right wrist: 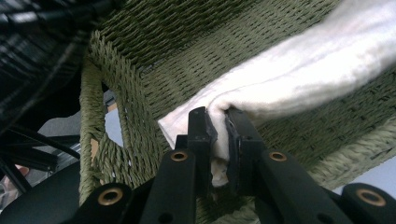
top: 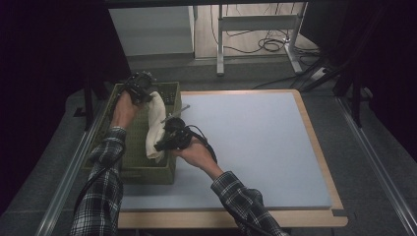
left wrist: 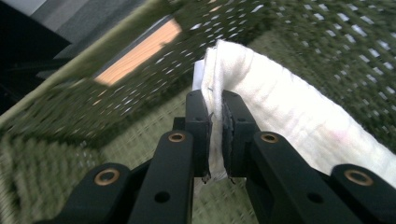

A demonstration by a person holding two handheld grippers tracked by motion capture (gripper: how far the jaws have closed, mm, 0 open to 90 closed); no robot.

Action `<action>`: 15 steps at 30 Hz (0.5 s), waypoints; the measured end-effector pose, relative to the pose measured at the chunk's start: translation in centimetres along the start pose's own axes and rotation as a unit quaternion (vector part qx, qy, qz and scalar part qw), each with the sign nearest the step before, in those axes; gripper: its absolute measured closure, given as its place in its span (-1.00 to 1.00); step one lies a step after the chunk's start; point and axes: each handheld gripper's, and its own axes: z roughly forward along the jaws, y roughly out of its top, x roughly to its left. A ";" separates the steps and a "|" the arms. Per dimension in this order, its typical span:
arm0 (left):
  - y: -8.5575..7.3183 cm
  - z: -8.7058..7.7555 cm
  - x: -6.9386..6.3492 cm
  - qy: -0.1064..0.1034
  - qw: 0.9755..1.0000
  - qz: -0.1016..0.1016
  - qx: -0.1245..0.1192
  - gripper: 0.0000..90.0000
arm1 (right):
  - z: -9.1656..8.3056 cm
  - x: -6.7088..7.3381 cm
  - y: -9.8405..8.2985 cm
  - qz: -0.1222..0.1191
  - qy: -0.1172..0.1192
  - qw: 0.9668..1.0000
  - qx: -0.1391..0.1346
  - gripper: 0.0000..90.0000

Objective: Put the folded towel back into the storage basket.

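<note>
A folded white towel (top: 156, 125) hangs stretched over the green woven basket (top: 129, 169) at the table's left side. My left gripper (top: 143, 93) is shut on the towel's far end, close to the basket's back wall. In the left gripper view the towel (left wrist: 280, 100) is pinched between the black pads (left wrist: 198, 128), with the basket's mesh wall (left wrist: 289, 23) behind. My right gripper (top: 164, 142) is shut on the towel's near end above the basket's right wall. The right gripper view shows that end of the towel (right wrist: 299, 70) clamped between the pads (right wrist: 243, 140), inside the woven basket (right wrist: 154, 60).
A pale blue mat (top: 255, 142) covers the wooden table (top: 314, 132) to the right of the basket. A metal rail (top: 61, 182) runs along the table's left side. White table legs and cables (top: 265, 42) stand on the floor behind.
</note>
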 end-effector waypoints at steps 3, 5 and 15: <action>0.7 1.0 -1.2 -0.006 1.000 0.017 0.009 0.84 | 0.0 0.0 0.1 0.003 0.000 1.000 0.001 0.79; 1.1 1.4 -1.9 -0.007 0.999 0.035 0.020 0.83 | 0.1 0.0 0.1 0.004 -0.002 1.000 0.002 0.79; 1.4 3.4 -3.2 -0.019 0.998 0.051 0.038 0.64 | 0.0 0.2 0.2 -0.006 -0.002 1.000 0.004 0.61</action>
